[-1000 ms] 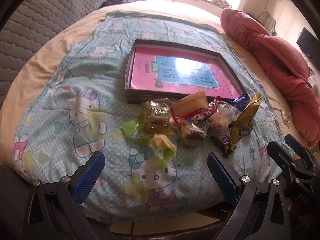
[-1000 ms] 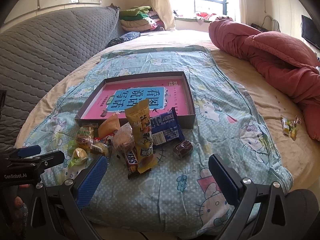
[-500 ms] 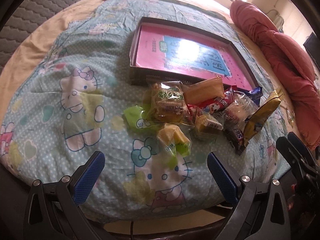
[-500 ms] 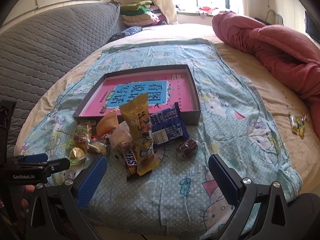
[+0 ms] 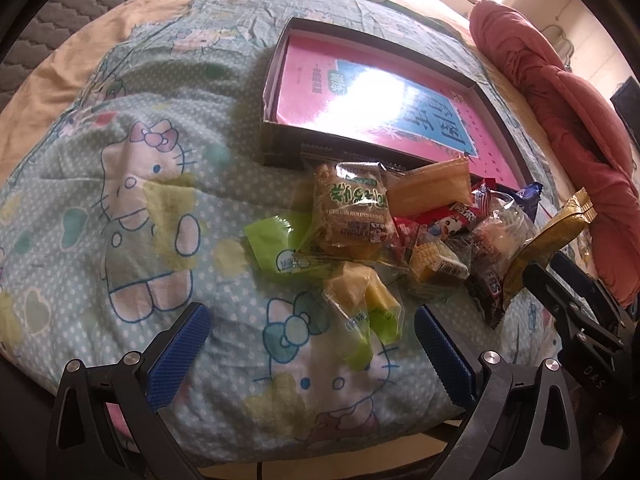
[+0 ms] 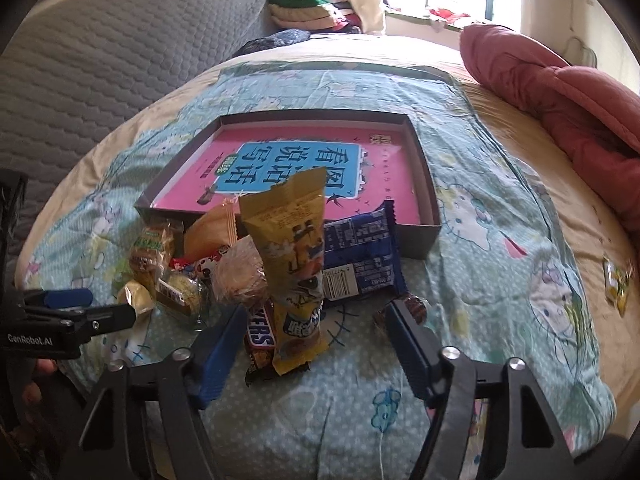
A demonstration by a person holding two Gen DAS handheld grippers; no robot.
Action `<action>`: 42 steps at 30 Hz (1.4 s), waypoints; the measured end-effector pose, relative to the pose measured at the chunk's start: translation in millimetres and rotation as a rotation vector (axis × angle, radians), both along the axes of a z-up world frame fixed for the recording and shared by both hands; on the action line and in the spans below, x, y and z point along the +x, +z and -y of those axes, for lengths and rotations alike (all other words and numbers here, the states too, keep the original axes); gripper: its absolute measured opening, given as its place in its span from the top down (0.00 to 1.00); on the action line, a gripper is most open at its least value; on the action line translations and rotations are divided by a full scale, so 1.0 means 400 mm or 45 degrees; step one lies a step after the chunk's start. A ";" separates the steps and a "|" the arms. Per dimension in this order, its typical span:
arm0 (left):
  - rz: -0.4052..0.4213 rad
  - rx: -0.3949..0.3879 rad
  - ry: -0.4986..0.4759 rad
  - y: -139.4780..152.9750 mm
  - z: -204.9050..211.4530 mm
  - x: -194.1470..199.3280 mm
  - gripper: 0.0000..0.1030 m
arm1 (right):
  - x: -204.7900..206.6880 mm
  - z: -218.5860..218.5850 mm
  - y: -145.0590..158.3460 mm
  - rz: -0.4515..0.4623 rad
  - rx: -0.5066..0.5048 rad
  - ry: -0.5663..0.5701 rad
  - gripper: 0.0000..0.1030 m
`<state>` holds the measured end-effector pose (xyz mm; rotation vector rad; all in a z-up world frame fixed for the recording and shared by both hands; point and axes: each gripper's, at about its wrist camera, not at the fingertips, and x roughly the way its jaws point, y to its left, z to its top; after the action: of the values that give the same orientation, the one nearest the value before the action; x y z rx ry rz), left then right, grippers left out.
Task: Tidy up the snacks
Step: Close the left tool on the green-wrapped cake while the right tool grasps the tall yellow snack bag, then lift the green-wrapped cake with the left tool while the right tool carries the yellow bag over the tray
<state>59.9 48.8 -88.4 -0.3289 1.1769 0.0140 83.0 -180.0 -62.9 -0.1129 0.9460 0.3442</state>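
Note:
A heap of wrapped snacks lies on the cartoon-cat sheet in front of a shallow dark box [image 5: 280, 140] [image 6: 432, 216] with a pink book in it. My left gripper [image 5: 312, 350] is open. A yellow-green wrapped snack [image 5: 364, 300] lies just ahead of the left gripper's fingertips, untouched. My right gripper [image 6: 316, 344] is closing. A tall yellow packet [image 6: 292, 264] and a Snickers bar [image 6: 260, 332] stand between the right gripper's blue pads, which do not press on either. A blue packet [image 6: 360, 256] leans on the box behind them.
A red quilt [image 6: 560, 92] [image 5: 560, 120] is bunched along the right of the bed. A grey quilted headboard [image 6: 100, 60] rises at the left. One stray snack [image 6: 618, 284] lies on the bare sheet at the far right. A brown round snack [image 6: 416, 308] sits by my right finger.
Both grippers have come lower and closer to the snack heap. The right jaws have narrowed on either side of the yellow packet. The left jaws stay wide.

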 end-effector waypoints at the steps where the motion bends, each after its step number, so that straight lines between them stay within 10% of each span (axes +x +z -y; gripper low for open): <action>1: 0.003 0.004 -0.003 -0.001 0.002 0.004 0.01 | 0.002 -0.002 -0.002 0.001 -0.004 0.007 0.37; 21: 0.028 0.026 -0.072 -0.028 0.026 0.048 0.34 | 0.050 -0.022 -0.025 -0.016 0.020 0.097 0.77; 42: 0.020 -0.054 -0.084 0.003 0.007 -0.010 0.61 | 0.042 0.029 0.007 -0.038 0.174 0.065 0.82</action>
<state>56.1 45.9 -87.1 -0.3266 1.1728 -0.0710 100.0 -191.7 -60.0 -0.0067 0.9473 0.4577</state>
